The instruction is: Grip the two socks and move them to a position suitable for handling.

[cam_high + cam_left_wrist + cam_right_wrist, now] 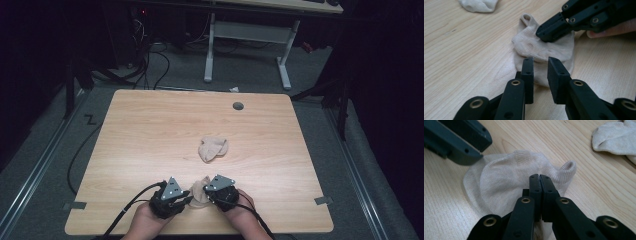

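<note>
Pale wooden desk (pixel 150 130): right gripper (pixel 540 178) fingers pinched closed on near beige knit sock (pixel 506 182); left gripper (pixel 541 65) slightly parted, empty; thin fabric could slip free.

Two beige socks: near sock (pixel 200 192), far sock (pixel 213 148). Two grippers: left gripper (pixel 183 199), right gripper (pixel 211 197). One wooden counter (pixel 150 130).

floor (pixel 50 150): grey carpet | table (pixel 150 130): light wood | far desk (pixel 247 30): white legs | room: dark

No legible text or labels (on anything whatsoever).
</note>
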`<state>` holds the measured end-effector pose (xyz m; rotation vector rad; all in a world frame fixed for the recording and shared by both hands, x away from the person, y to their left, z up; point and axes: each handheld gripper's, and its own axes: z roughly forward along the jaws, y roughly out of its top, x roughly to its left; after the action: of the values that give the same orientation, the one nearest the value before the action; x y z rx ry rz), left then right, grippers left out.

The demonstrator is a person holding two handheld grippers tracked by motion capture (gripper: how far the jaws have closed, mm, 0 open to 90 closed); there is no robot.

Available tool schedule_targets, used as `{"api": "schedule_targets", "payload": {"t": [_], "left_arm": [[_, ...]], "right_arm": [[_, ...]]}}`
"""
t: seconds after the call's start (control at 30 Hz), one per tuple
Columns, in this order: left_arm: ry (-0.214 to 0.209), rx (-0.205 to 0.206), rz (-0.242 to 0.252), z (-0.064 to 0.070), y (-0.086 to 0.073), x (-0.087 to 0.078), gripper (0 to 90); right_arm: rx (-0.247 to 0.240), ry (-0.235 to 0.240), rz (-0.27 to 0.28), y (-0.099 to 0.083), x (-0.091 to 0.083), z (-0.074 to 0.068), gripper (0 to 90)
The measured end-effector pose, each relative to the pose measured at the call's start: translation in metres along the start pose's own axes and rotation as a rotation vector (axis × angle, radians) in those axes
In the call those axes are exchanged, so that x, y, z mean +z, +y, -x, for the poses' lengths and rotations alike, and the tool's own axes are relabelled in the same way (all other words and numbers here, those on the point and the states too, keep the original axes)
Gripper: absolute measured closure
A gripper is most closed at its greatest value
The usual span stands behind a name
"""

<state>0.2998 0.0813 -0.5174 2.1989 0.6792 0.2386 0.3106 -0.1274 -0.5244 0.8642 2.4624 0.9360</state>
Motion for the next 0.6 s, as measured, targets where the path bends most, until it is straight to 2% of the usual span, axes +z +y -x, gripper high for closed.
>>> {"api": "schedule_targets", "payload": {"t": [0.1, 0.17, 0.3, 0.33, 0.4, 0.43, 0.47, 0.6], "left_arm": [[0.003, 0.011, -0.046, 0.001, -0.003, 0.007, 78.5], [0.003, 0.011, -0.047, 0.0, -0.003, 0.007, 79.2], [0.005, 0.01, -0.044, 0.0, -0.005, 0.007, 80.5], [0.005, 0.01, -0.044, 0.0, -0.005, 0.007, 80.5], [0.006, 0.01, -0.044, 0.0, -0.005, 0.007, 80.7], [0.006, 0.013, -0.044, 0.0, -0.005, 0.007, 80.7], [0.007, 0.011, -0.043, 0.0, -0.006, 0.007, 80.8], [0.011, 0.016, -0.042, 0.0, -0.006, 0.006, 80.8]], "right_arm": [[0.002, -0.015, 0.006, 0.0, -0.001, 0.001, 84.9], [0.0, -0.022, 0.013, 0.001, -0.003, 0.001, 83.2], [0.015, -0.023, 0.12, 0.006, -0.023, -0.007, 75.1], [0.015, -0.023, 0.12, 0.006, -0.023, -0.007, 75.1], [0.0, 0.005, 0.127, 0.006, -0.025, -0.017, 70.1], [0.0, 0.005, 0.127, 0.006, -0.025, -0.017, 70.1], [-0.015, 0.012, 0.126, 0.005, -0.025, -0.024, 67.5], [-0.026, 0.016, 0.108, 0.003, -0.024, -0.028, 64.3]]}}
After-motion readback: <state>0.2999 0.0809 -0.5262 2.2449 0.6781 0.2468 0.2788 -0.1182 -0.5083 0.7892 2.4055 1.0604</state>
